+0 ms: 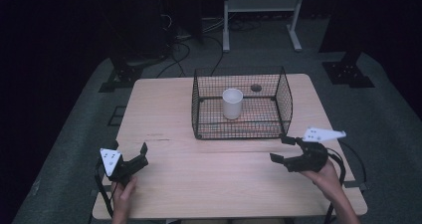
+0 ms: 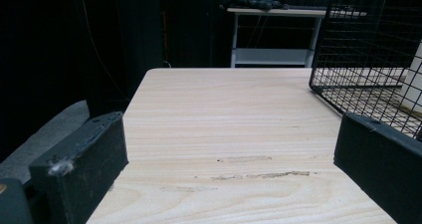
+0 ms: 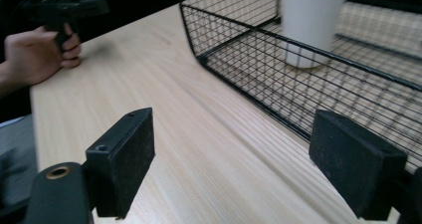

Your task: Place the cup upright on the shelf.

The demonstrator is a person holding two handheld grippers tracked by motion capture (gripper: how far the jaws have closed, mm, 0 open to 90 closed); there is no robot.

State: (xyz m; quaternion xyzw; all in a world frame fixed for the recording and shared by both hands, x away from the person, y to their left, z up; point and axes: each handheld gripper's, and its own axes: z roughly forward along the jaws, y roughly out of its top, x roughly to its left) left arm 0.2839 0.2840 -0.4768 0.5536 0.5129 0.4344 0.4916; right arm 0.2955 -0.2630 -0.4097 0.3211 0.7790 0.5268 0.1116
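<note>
A black wire basket (image 1: 284, 100) stands on the far half of the wooden table (image 1: 164, 109), with a white cup (image 1: 232, 103) upright inside it. My left gripper (image 1: 138, 158) rests open near the front left edge, nothing between its jaws. My right gripper (image 1: 280, 148) hangs open just in front of the basket's near right corner, also holding nothing. In the left gripper view the left gripper (image 2: 229, 174) faces bare table, the basket (image 2: 368, 50) at the right. In the right gripper view the right gripper (image 3: 239, 164) points along the basket (image 3: 298, 79) front, the cup (image 3: 311, 22) behind the mesh.
A small dark round spot (image 1: 256, 87) lies at the basket's far side. A white shelf frame (image 1: 261, 5) and floor cables (image 1: 181, 50) sit beyond the table. Black stand bases (image 1: 346, 72) flank the far corners. Open wood spreads between both grippers.
</note>
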